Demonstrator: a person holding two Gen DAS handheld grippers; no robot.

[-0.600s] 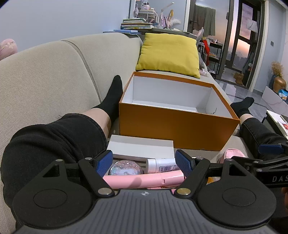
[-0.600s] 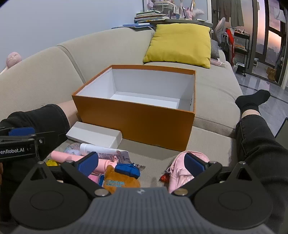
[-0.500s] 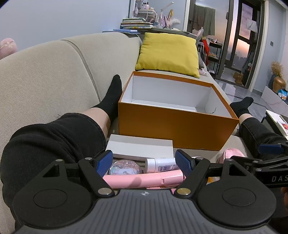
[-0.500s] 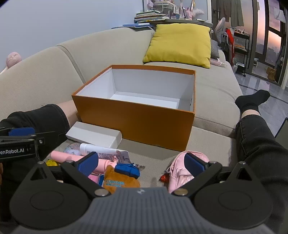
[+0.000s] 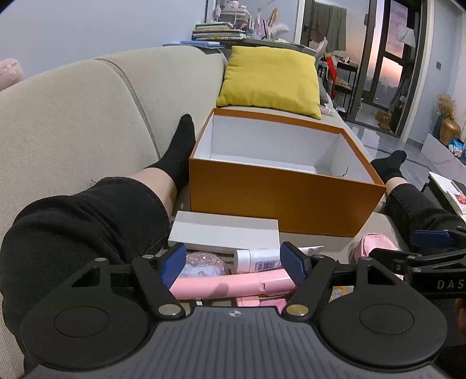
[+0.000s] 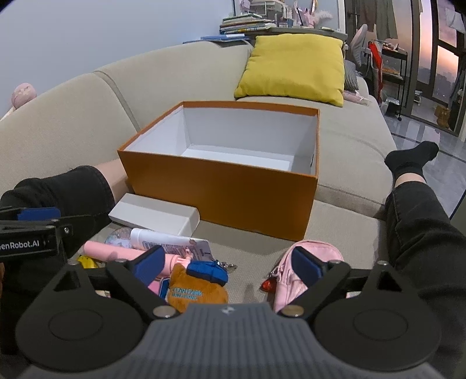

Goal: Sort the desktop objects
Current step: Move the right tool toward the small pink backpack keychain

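An empty orange box with a white inside stands on the sofa seat. In front of it lie a flat white box, a clear glitter ball, a white tube, a pink stick, a brown plush with a blue cap and a pink pouch. My left gripper hangs open above the pink stick and tube, gripping nothing. Over the seat between plush and pouch my right gripper is open too.
A person's legs in black trousers and socks lie on either side of the box. A yellow cushion rests behind it against the beige sofa back. Stacked books sit beyond the sofa.
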